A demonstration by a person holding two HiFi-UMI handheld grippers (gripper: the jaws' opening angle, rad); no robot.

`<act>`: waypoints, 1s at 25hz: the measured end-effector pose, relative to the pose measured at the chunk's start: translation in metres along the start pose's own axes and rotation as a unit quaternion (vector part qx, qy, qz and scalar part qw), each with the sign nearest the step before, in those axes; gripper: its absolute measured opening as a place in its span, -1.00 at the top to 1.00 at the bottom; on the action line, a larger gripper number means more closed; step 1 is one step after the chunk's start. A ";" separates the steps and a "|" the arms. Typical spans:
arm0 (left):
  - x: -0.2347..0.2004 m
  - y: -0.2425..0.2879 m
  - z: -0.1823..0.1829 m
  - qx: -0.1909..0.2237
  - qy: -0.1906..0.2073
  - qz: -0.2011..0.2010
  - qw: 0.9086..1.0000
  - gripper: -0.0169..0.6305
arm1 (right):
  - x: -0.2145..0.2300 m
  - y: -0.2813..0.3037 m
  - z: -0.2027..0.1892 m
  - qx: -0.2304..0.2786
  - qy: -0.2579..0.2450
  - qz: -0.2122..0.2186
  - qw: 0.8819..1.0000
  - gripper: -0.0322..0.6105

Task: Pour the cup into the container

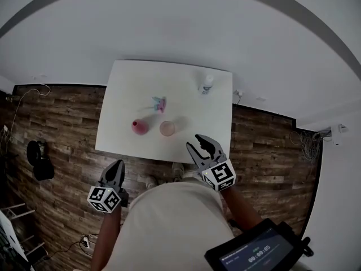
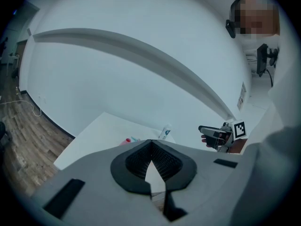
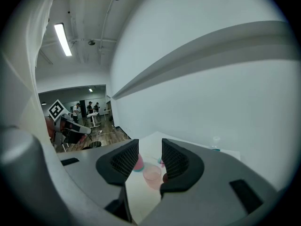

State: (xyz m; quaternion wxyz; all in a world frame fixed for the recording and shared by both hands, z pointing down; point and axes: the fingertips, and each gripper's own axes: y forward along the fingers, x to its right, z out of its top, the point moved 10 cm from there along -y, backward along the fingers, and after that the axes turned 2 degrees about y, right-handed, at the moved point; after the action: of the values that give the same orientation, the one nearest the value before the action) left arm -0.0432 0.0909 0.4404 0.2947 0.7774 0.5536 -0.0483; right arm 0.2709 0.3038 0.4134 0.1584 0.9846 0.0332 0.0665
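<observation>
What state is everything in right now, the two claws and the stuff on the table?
Left claw: shut, empty.
Right claw: open, nothing between its jaws.
Cup: upright on the table, untouched; fill level unclear.
Pink container: upright beside the cup, not touching it.
Bottle: upright near the table's far edge.
Small pink-and-teal item: too small to tell.
</observation>
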 end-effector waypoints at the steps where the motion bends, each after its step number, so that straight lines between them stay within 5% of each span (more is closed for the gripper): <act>1: 0.001 0.002 -0.001 0.002 -0.002 0.005 1.000 0.91 | 0.004 0.002 -0.001 0.000 0.000 0.007 1.000 0.47; 12: 0.015 0.022 -0.003 0.023 -0.017 0.037 0.999 0.91 | 0.035 0.023 -0.008 -0.025 -0.032 0.086 0.995 0.36; 25: 0.016 0.032 0.006 0.021 -0.008 0.030 0.999 0.86 | 0.037 0.050 -0.017 -0.048 -0.041 0.115 0.991 0.18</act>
State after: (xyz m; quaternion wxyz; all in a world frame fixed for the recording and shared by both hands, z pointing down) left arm -0.0067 0.0944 0.4417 0.2840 0.7996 0.5260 -0.0578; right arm 0.3078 0.2650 0.4495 0.1979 0.9750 -0.0901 0.0455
